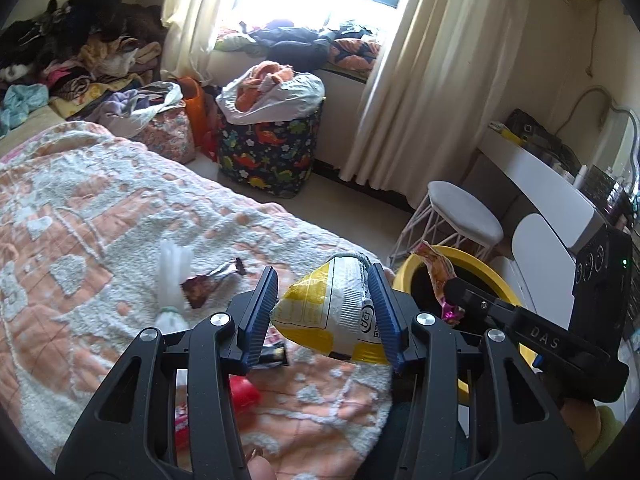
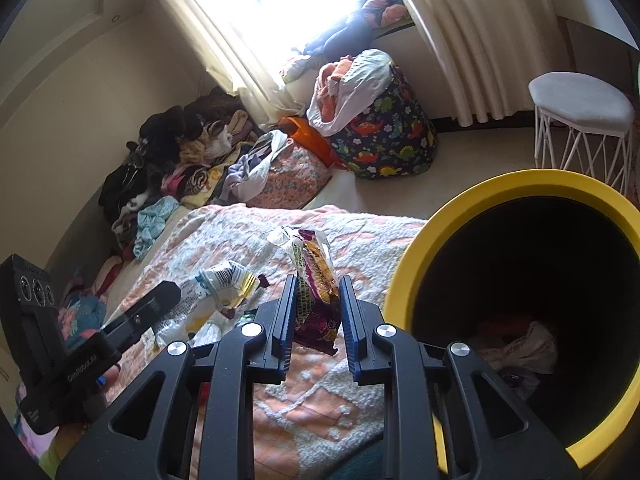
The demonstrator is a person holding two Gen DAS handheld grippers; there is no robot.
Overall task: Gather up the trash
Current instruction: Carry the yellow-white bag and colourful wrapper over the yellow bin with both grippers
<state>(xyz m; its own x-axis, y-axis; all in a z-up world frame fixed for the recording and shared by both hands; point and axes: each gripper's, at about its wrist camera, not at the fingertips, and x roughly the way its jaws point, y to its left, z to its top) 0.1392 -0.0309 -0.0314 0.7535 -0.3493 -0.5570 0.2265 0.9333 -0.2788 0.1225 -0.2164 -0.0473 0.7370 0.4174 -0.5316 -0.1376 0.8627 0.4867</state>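
Note:
My left gripper [image 1: 325,306] is shut on a puffy yellow-and-white snack bag [image 1: 332,314], held above the edge of the bed. My right gripper [image 2: 318,304] is shut on a purple-and-orange wrapper [image 2: 316,280] that stands up between its pads, just left of the yellow-rimmed black bin [image 2: 416,248]. Crumpled trash [image 2: 516,350] lies in the bottom of the bin. In the left wrist view the bin [image 1: 404,276] is to the right, with the right gripper's wrapper [image 1: 434,270] over its rim. A white plastic twist [image 1: 172,276], a brown wrapper [image 1: 208,286] and a red piece [image 1: 244,394] lie on the bedspread [image 1: 100,220].
A dinosaur-print hamper [image 1: 272,156] stuffed with clothes stands on the floor past the bed. A white wire stool [image 1: 464,212] and a white desk [image 1: 532,176] stand to the right of the bin. Heaped clothes [image 1: 80,48] cover the bed's far end, below the curtained window.

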